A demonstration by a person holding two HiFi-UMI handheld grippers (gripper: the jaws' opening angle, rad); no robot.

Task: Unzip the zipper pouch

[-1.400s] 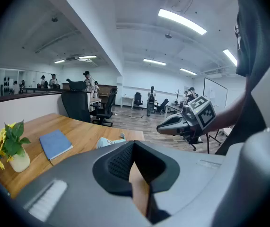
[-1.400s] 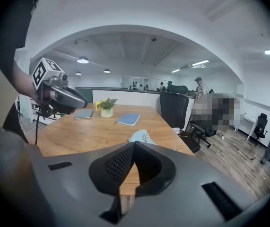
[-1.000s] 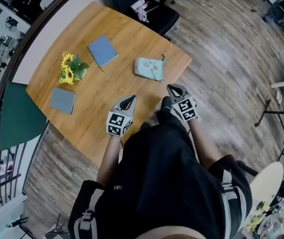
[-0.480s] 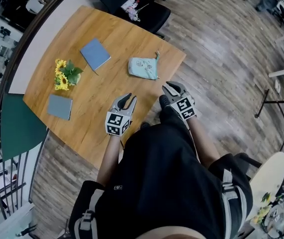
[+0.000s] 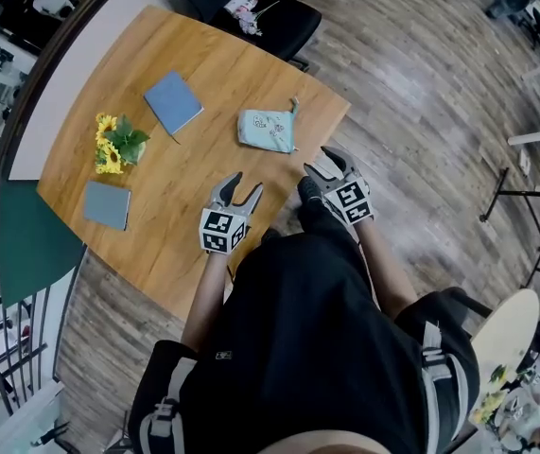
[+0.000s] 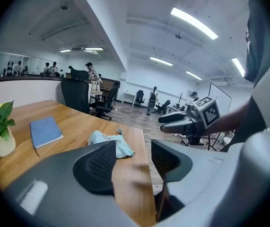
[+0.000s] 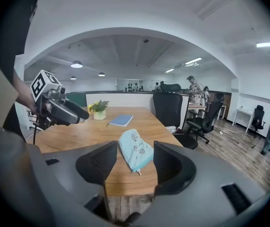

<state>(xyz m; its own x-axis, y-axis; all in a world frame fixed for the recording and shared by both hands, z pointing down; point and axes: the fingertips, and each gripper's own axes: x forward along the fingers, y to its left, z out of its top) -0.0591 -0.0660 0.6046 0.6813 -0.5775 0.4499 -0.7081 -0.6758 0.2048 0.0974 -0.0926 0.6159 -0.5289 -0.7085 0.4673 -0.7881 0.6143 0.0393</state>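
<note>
Your left gripper [image 5: 245,183] and right gripper [image 5: 321,159] have just been opening; both gape wide, holding nothing. The worktop [image 5: 170,230] carries one pouch [image 5: 268,130], two notebooks [image 5: 173,102] and one plant [image 5: 116,143].

Curved wooden table [image 5: 222,83] on plank floor [image 5: 421,83]; black office chair [image 5: 293,26] beyond; white ceiling, strip lights [image 6: 194,23]
</note>
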